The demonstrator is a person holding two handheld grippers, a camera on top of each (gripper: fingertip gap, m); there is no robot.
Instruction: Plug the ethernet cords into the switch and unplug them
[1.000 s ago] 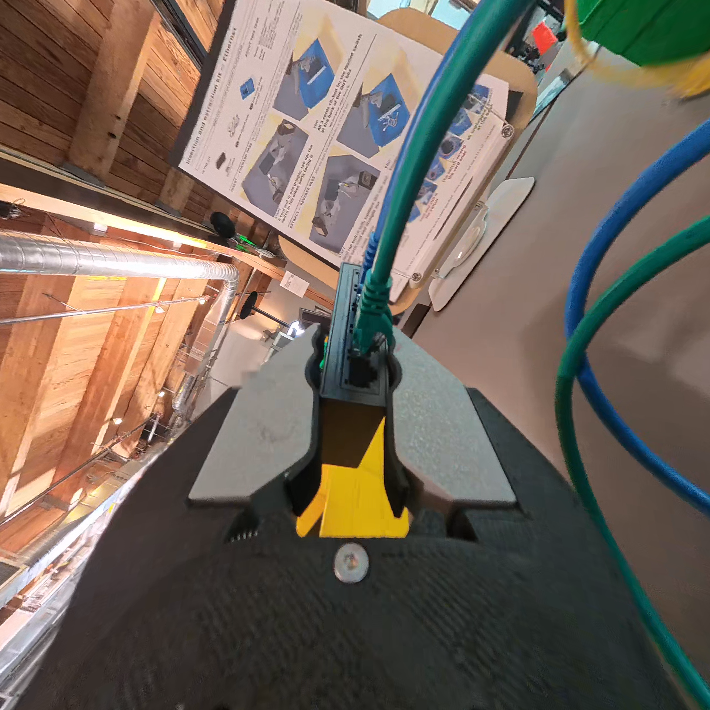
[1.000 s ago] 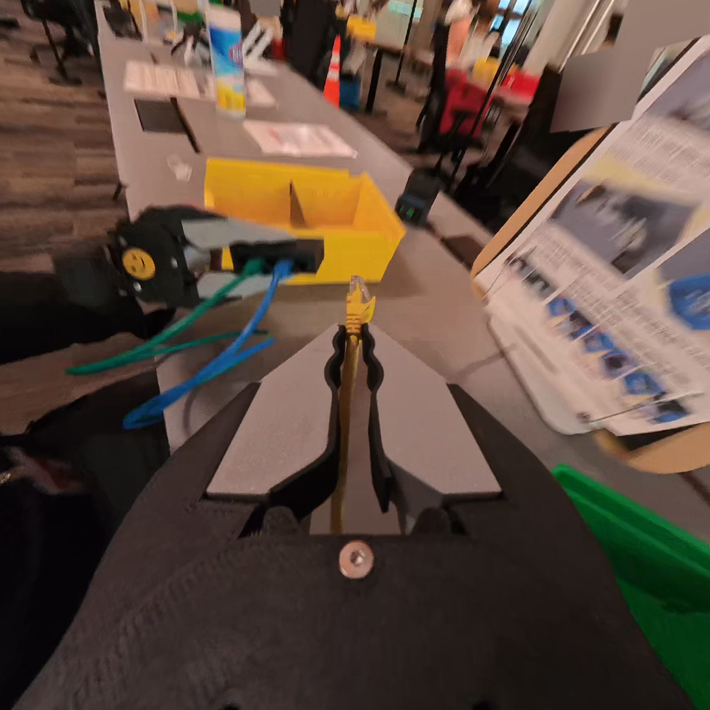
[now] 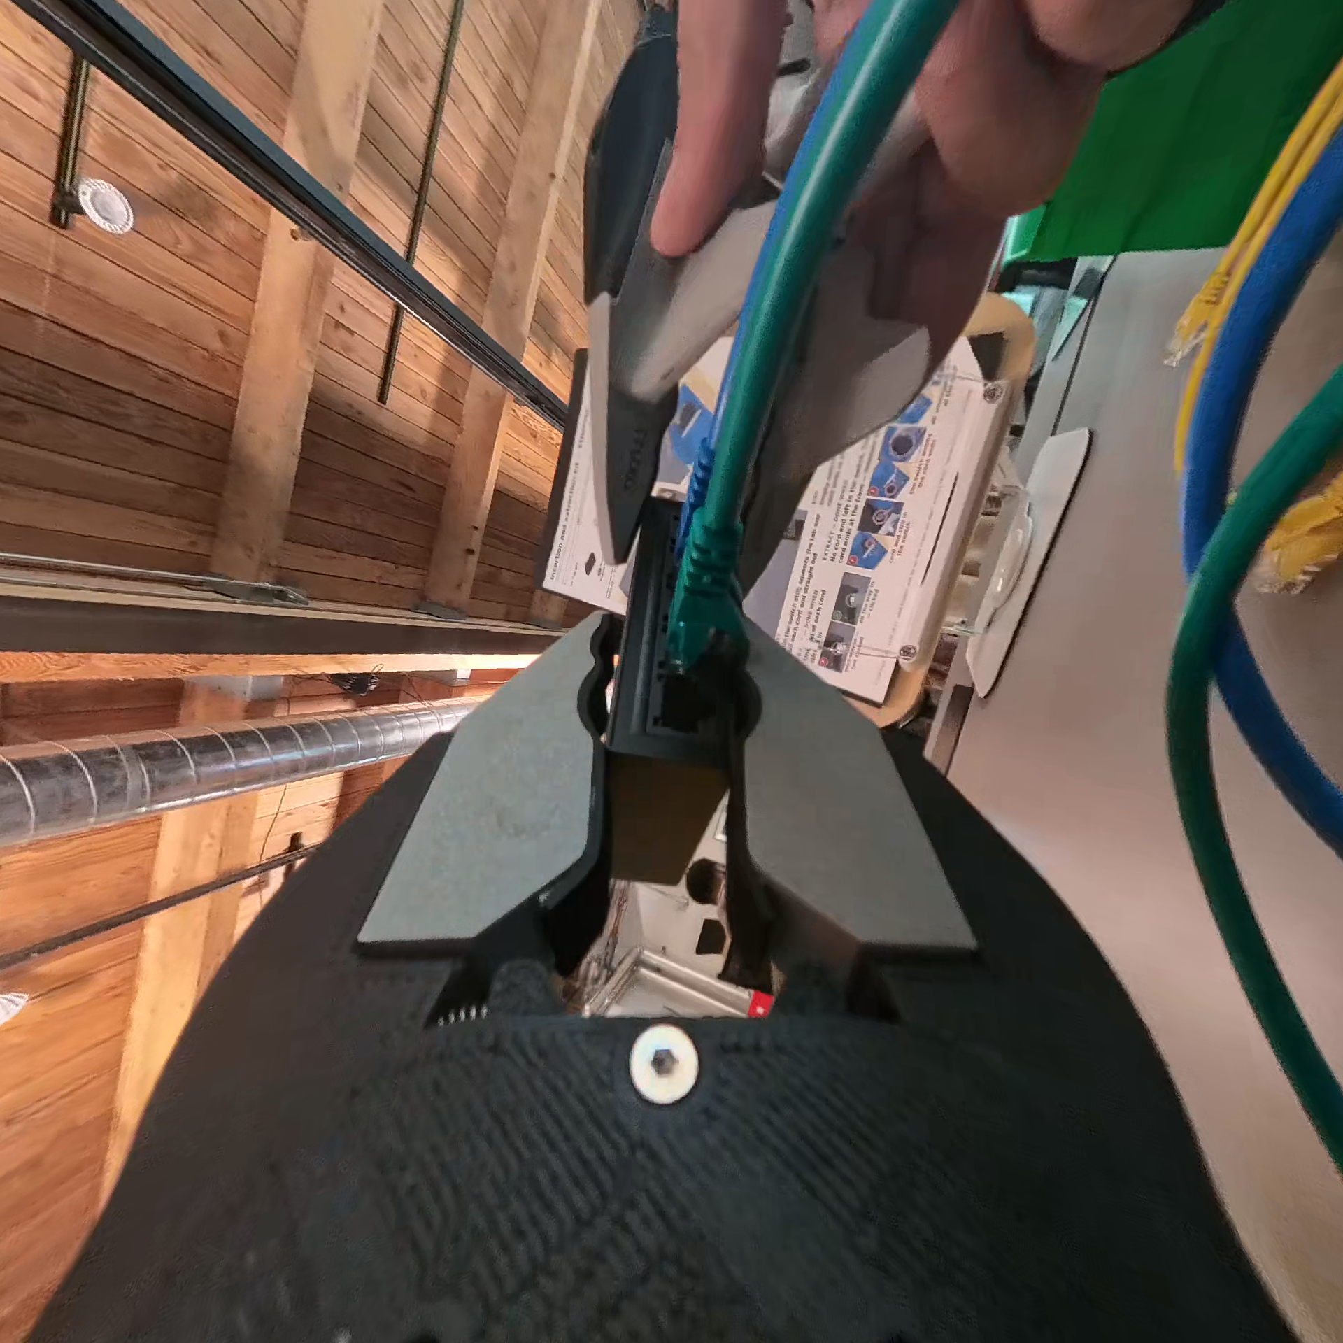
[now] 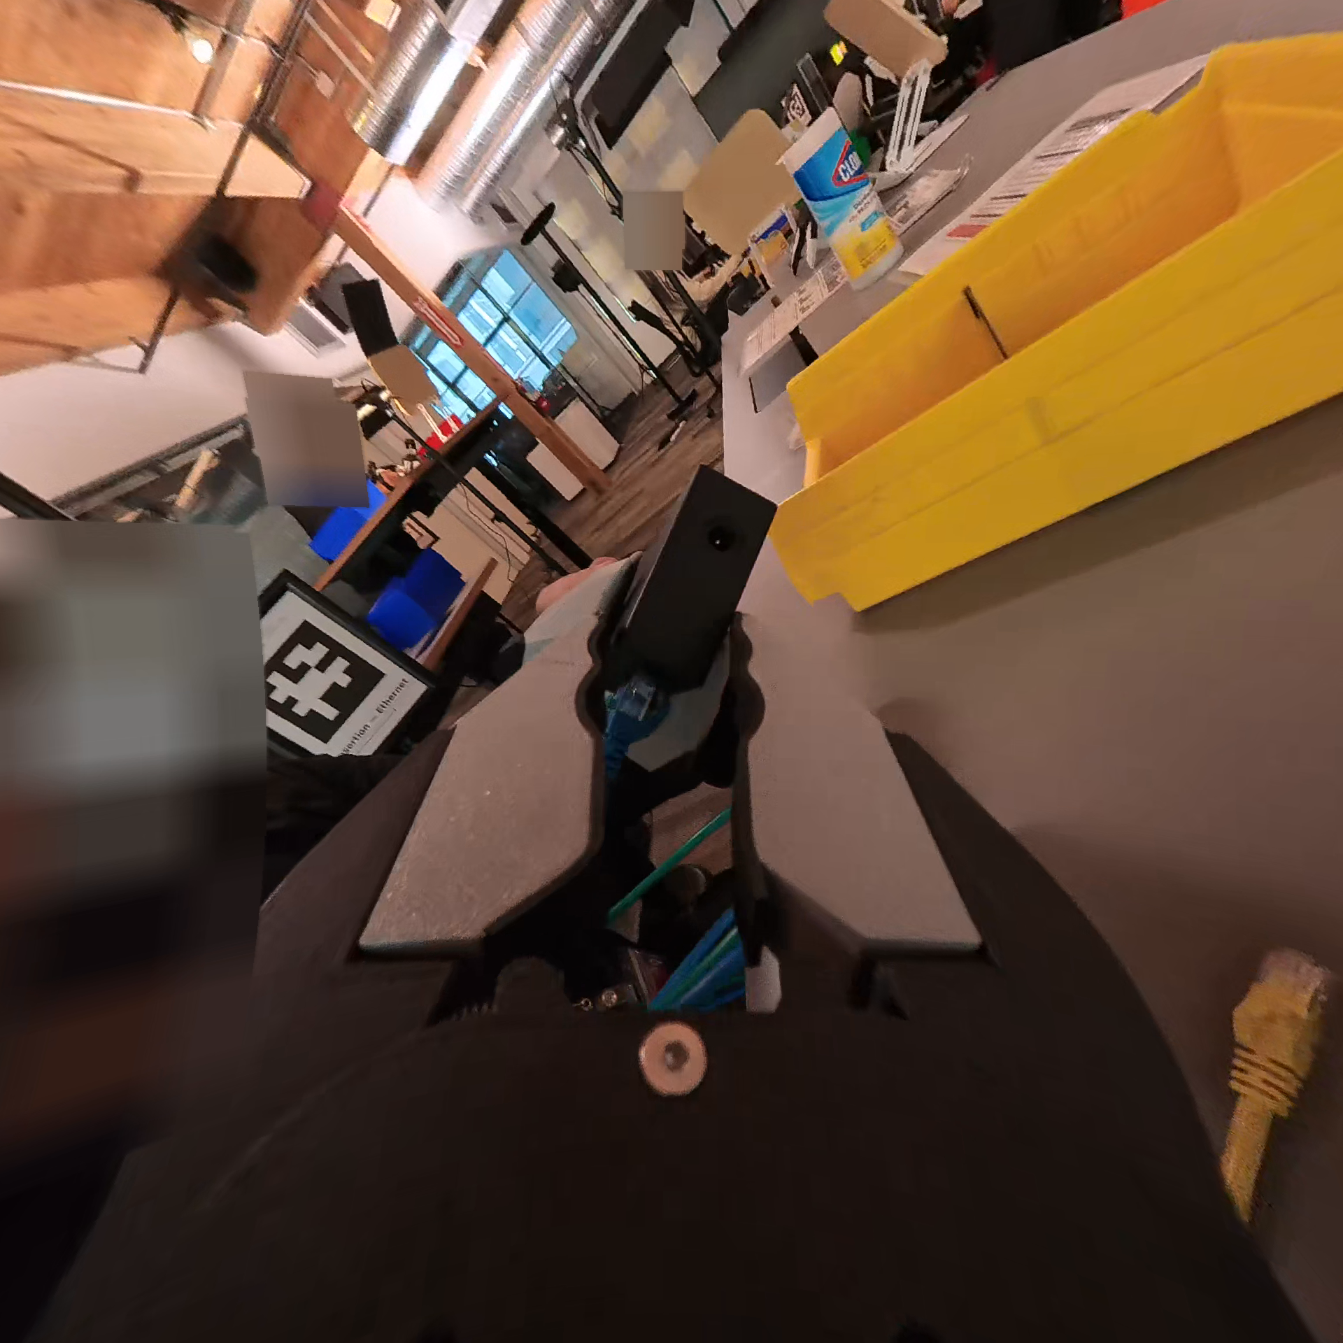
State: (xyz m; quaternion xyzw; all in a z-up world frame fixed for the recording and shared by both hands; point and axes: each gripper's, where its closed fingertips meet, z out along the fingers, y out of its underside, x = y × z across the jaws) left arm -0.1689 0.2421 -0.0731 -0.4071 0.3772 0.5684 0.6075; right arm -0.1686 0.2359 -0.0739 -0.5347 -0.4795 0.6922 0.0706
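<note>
Grey table, black switch held up, blue plug next to come out

Grey table is lying beneath me beside the yellow bin, and I'm holding the switch up off it, my left gripper clamping its narrow end, tilted up towards the ceiling. Green cord and blue cord are both sitting in their ports; the yellow cord is lying loose on the table. I'm reading this as the unplugging step. My right gripper is coming in from the port side, jaws parted and straddling the blue plug, not pinching. Next, I reckon: closing onto the latch tab, then pulling straight out along the port while my left is bracing.
</note>
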